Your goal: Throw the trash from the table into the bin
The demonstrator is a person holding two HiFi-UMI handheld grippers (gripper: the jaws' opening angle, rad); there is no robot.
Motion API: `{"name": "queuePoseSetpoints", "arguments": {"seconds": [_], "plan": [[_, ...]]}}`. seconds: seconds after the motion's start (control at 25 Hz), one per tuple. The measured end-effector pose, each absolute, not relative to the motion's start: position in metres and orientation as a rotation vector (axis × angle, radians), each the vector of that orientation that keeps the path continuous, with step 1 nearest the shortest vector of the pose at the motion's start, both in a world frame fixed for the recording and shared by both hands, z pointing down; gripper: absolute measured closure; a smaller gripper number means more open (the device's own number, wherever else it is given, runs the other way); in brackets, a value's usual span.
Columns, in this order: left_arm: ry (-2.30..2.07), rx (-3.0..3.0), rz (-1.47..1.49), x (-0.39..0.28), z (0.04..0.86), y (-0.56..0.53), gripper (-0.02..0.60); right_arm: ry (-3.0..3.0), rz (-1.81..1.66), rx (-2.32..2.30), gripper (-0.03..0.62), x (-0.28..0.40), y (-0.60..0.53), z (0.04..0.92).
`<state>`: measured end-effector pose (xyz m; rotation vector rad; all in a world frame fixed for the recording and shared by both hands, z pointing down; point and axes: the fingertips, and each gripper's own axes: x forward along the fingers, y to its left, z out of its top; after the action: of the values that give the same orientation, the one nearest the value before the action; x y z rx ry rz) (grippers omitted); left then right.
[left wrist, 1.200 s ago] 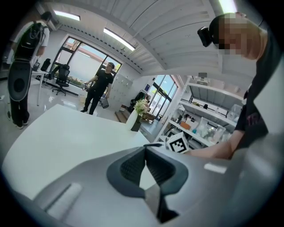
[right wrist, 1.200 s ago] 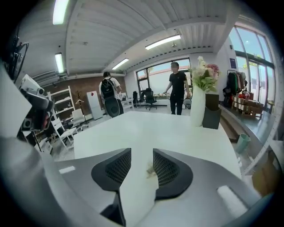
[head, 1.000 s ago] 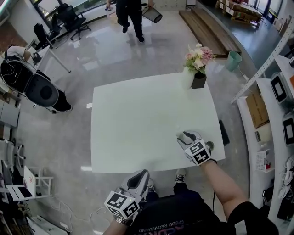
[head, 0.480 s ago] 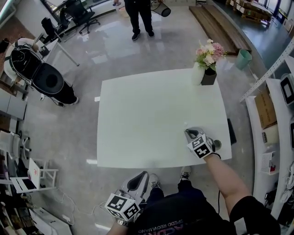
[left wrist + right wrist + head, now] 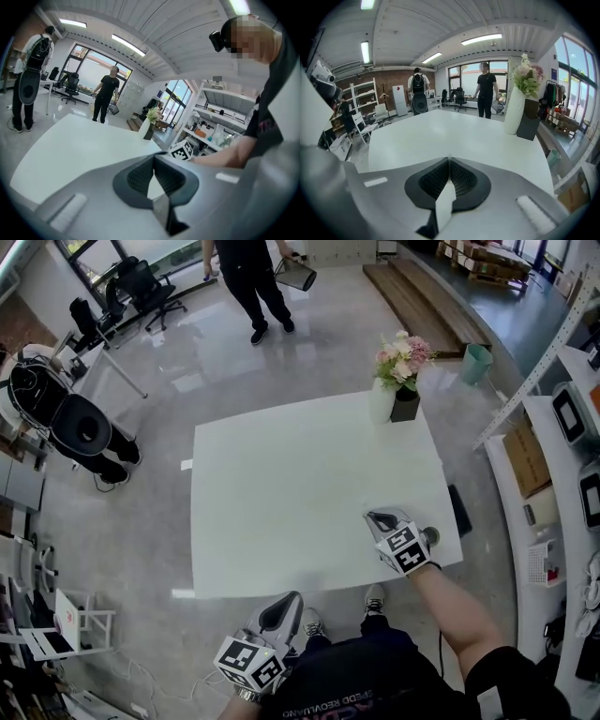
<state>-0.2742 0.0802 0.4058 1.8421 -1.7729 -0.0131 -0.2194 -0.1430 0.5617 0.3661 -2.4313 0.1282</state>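
Observation:
My right gripper [image 5: 373, 517] is low over the white table [image 5: 281, 484] near its front right corner, jaws shut. In the right gripper view a thin white sliver [image 5: 449, 158] pokes out past the closed pads of the right gripper [image 5: 449, 161] and a white strip runs behind them. It looks like a pinched scrap of paper. My left gripper [image 5: 287, 600] hangs below the table's front edge, close to my body. In its own view the left gripper [image 5: 153, 157] is shut with nothing in it. A teal bin [image 5: 476, 363] stands on the floor beyond the far right corner.
A white vase of pink flowers and a black pot [image 5: 398, 381] stand at the table's far right corner. One person [image 5: 248, 277] walks on the floor beyond the table; another with a black pack [image 5: 75, 423] stands at the left. White shelving [image 5: 562, 484] lines the right side.
The right gripper's jaws stood open over the table a second ago and have since closed. The hand stayed at the same spot. The person beyond the table has walked on.

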Motion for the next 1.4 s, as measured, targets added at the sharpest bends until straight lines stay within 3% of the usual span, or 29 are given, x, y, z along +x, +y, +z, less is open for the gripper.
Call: {"name": "queuePoseSetpoints", "arguments": {"seconds": [0.76,1.4], "plan": [[-1.411,2.155,0.043,-0.249,0.386,0.081,0.574,-2.77,0.607,0.744,0.594,-0.16,-0.042,0.412],[-1.122,2.345,0.143,-0.112,0.397,0.029,0.574,-2.817,0.719,1.025,0.594,-0.007,-0.005,0.387]]}}
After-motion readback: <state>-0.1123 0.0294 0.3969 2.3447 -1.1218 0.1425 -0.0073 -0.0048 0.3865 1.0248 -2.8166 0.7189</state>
